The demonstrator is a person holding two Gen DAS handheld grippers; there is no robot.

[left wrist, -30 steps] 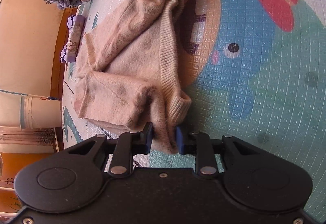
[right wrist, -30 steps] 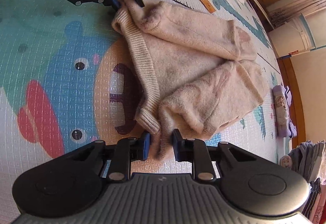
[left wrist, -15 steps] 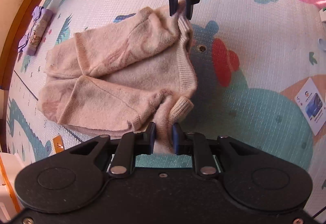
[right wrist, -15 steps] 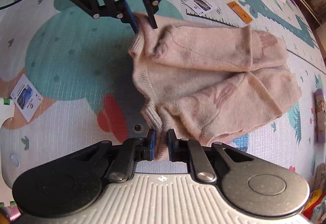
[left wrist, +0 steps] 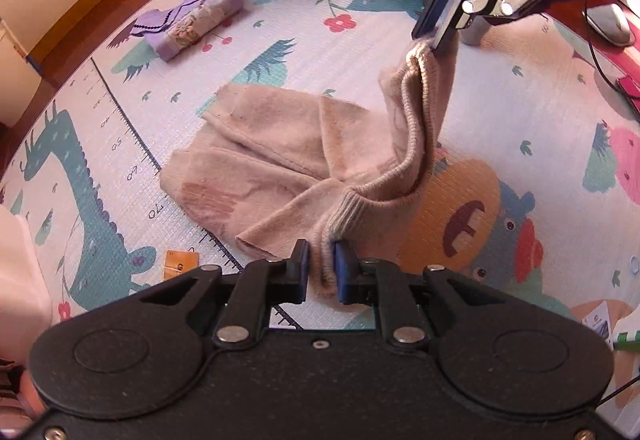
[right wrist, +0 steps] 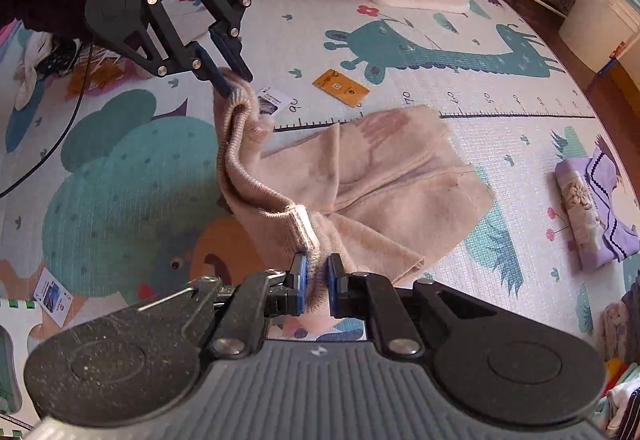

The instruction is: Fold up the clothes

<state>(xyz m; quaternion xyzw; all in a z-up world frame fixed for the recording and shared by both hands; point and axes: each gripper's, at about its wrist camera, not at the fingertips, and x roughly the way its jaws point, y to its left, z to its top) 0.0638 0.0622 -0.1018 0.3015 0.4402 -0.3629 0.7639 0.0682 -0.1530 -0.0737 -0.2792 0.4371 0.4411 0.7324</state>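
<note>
Currently, left gripper (left wrist: 321, 267) and right gripper (right wrist: 315, 282) each clamp the beige sweater (left wrist: 304, 155) hem, lifted at frame centre above the play mat (left wrist: 520, 111).

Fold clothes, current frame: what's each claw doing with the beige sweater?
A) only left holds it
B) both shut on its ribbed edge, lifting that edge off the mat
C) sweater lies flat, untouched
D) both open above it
B: the left claw and right claw each pinch the ribbed edge of the beige sweater, which hangs raised between them while the rest lies on the play mat.
</note>
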